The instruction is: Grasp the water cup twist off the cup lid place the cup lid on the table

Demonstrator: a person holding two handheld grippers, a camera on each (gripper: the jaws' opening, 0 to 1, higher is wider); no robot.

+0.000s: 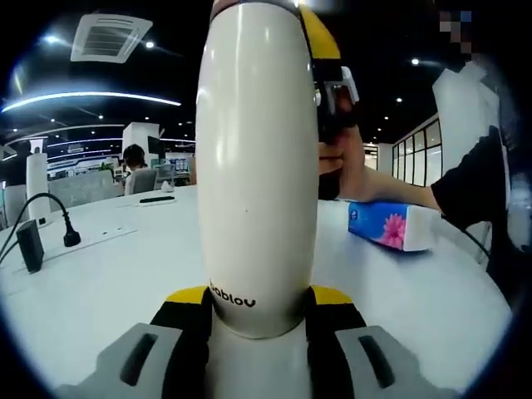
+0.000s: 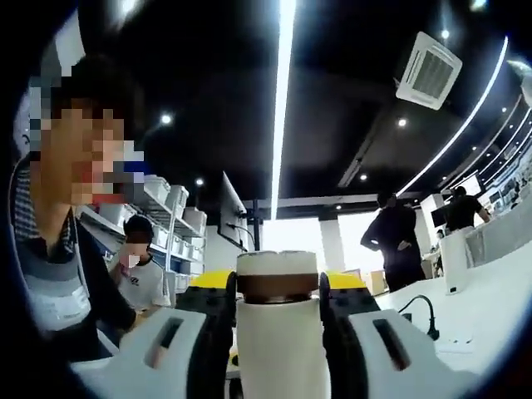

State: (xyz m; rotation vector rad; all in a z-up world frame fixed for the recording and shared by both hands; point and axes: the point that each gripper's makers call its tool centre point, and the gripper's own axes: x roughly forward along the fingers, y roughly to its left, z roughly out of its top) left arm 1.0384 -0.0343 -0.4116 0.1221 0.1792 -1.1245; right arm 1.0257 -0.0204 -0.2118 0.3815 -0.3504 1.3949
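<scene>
A tall cream-white water cup [image 1: 256,166] stands upright over the white table [image 1: 108,283] in the left gripper view. My left gripper [image 1: 258,301] is shut on its lower body, a yellow-tipped jaw pressed against each side. My right gripper [image 1: 329,79] reaches in at the cup's top right. In the right gripper view, the cup lid [image 2: 277,264] is cream, with a brown band under it, and sits on the cup's body [image 2: 278,353]. My right gripper [image 2: 277,287] is shut on the lid, its jaws tight on both sides.
A blue tissue pack [image 1: 389,226] lies on the table to the right of the cup. A black adapter [image 1: 31,246] and a plug with its cable [image 1: 70,238] sit at the left. A person's arm [image 1: 391,189] reaches in from the right, and other people are in the background.
</scene>
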